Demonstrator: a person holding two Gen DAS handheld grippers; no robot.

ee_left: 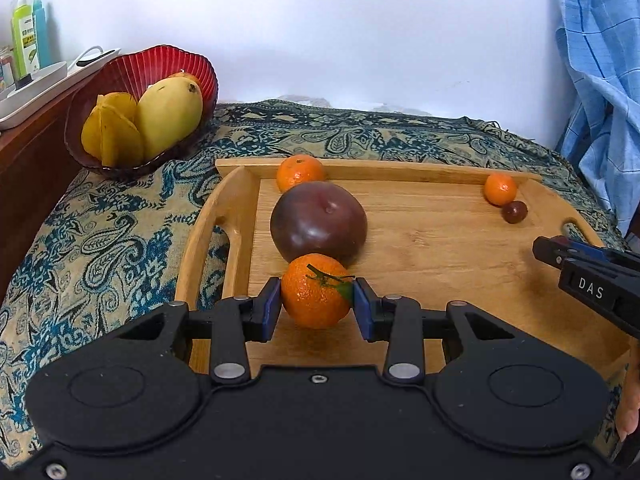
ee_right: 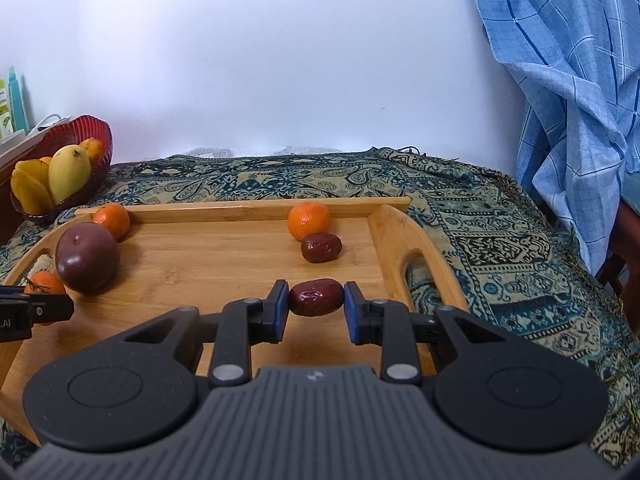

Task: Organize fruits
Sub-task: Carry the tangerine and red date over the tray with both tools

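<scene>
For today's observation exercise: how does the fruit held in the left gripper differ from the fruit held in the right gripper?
The left gripper holds a mandarin: bright orange, round, with a green stem and leaf. The right gripper holds a red date: dark red, oval, glossy, with no stem showing, and it looks smaller. Both are pinched from the sides between blue pads above the wooden tray.
</scene>
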